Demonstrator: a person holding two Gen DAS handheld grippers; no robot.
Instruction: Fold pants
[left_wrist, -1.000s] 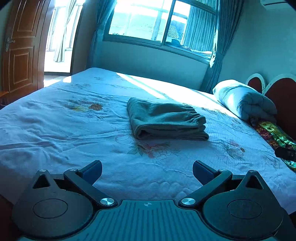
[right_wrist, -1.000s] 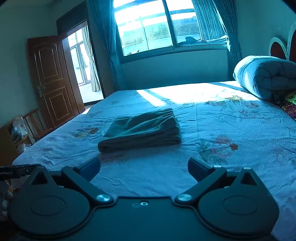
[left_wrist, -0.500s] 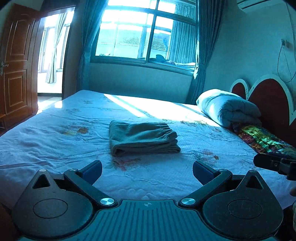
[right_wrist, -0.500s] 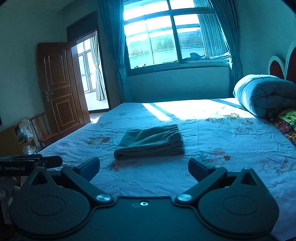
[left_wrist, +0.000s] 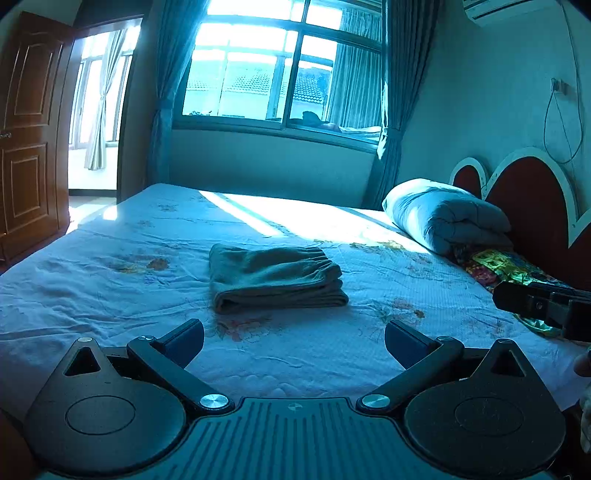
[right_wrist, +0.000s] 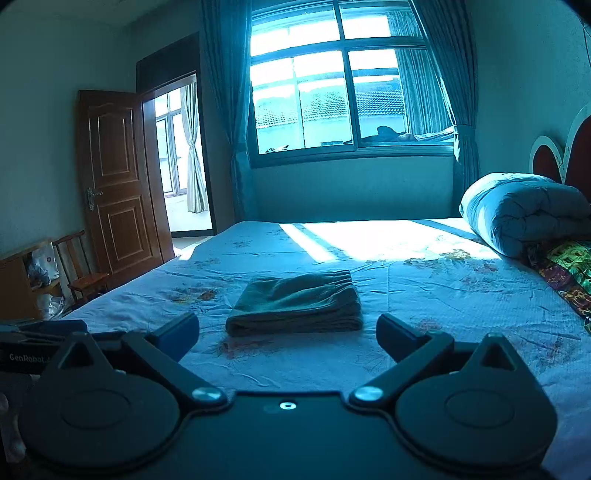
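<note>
The dark green pants (left_wrist: 275, 275) lie folded in a compact stack on the floral bed sheet (left_wrist: 110, 302), elastic waistband on top toward the right. They also show in the right wrist view (right_wrist: 295, 304). My left gripper (left_wrist: 294, 341) is open and empty, held back from the pants above the near part of the bed. My right gripper (right_wrist: 287, 338) is open and empty, also short of the pants. The right gripper's body shows at the right edge of the left wrist view (left_wrist: 546, 306).
A rolled blue duvet (left_wrist: 443, 218) and a colourful pillow (left_wrist: 506, 262) lie by the headboard (left_wrist: 524, 199) on the right. A window with curtains (right_wrist: 351, 99) is behind the bed. A brown door (right_wrist: 118, 181) and a wooden chair (right_wrist: 79, 269) stand to the left.
Both grippers have pulled back and tilted up, so the pants look smaller and farther away. The pants have not moved. Both grippers stay open.
</note>
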